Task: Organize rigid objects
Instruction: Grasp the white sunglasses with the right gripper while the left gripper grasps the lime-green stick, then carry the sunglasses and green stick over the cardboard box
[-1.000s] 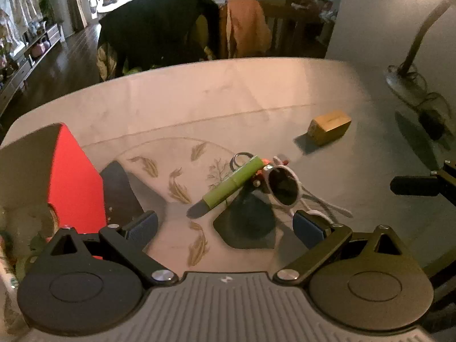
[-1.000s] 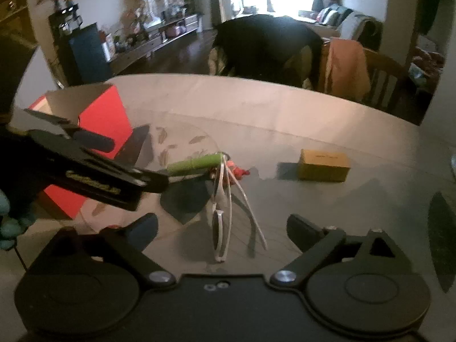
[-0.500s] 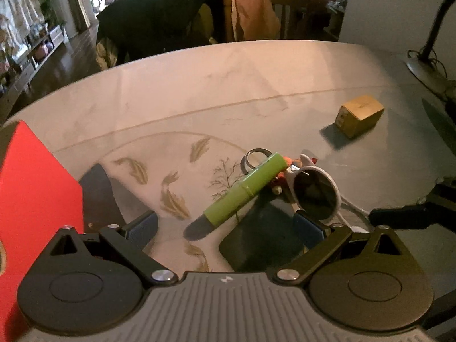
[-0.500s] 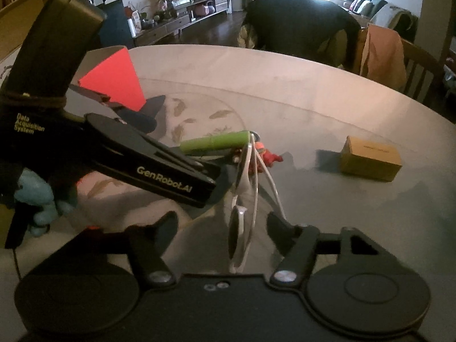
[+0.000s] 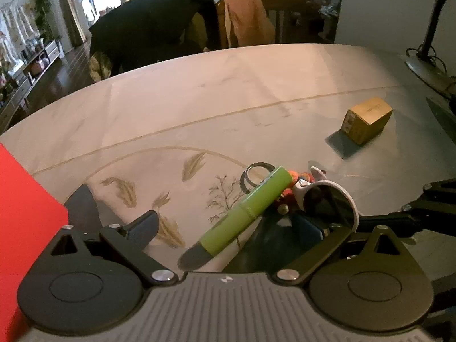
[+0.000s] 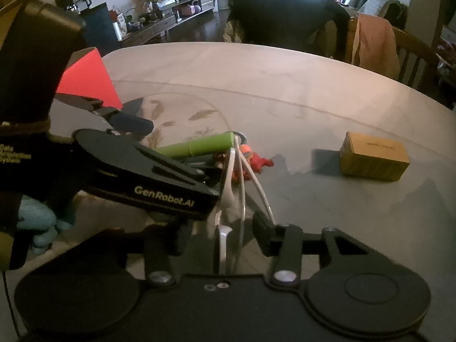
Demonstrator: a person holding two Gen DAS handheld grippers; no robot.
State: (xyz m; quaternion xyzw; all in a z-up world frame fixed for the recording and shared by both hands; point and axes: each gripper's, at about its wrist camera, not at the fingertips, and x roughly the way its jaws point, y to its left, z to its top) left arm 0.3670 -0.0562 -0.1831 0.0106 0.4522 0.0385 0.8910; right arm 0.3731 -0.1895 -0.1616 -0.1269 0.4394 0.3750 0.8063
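Observation:
A green tube (image 5: 248, 211) lies on the table between the wide pads of my left gripper (image 5: 225, 228); its jaws are closing slightly and do not touch the tube. White sunglasses (image 6: 228, 193) stand on edge beside the tube. My right gripper (image 6: 222, 236) has them between its closing jaws: the right pad (image 6: 263, 228) is at a temple arm and the left pad stands a little apart. The sunglasses (image 5: 327, 202) also show at my left gripper's right finger. A key ring (image 5: 258, 171) and a small red toy (image 6: 256, 161) lie just behind.
A yellow carton (image 6: 373, 156) sits to the right on the pale table (image 5: 199, 99). A red box (image 5: 22, 213) stands at the left. The left gripper's body (image 6: 142, 182) crosses the right wrist view. Chairs draped with clothes (image 5: 154, 31) line the far edge, and a lamp base (image 5: 427, 68) stands at the right.
Both grippers have sunk closer to the pile. The right jaws have narrowed from wide to close around the sunglasses. The left gripper now straddles the green tube.

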